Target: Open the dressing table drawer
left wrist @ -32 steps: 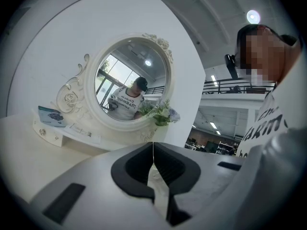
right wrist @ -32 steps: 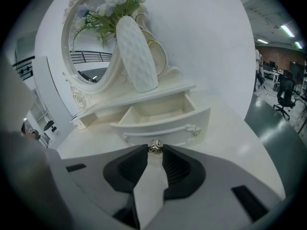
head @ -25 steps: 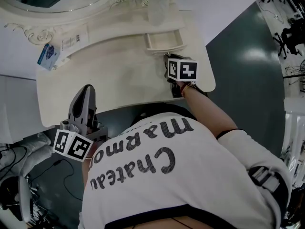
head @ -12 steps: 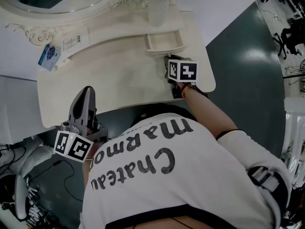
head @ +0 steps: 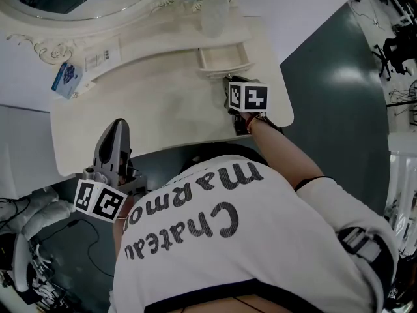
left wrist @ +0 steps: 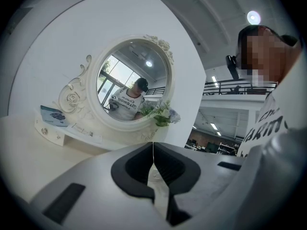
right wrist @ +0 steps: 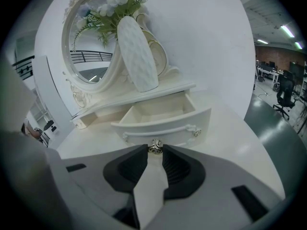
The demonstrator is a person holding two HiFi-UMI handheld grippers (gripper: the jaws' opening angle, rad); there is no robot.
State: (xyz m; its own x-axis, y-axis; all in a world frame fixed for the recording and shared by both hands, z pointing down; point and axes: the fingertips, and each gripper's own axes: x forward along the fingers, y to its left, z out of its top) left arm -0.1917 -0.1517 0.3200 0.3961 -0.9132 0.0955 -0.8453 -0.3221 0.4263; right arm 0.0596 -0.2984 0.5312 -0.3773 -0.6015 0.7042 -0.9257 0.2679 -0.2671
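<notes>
Just below the vase [right wrist: 136, 56] the small drawer [right wrist: 165, 119] stands pulled out, a light, rigid box that likely slides easily, best taken by its little metal knob [right wrist: 154, 146] — which the right gripper [right wrist: 154, 150] pinches — while the left gripper [left wrist: 153, 152] is pressed together, empty.

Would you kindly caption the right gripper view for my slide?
Right gripper pinching the knob of the open dressing table drawer.
</notes>
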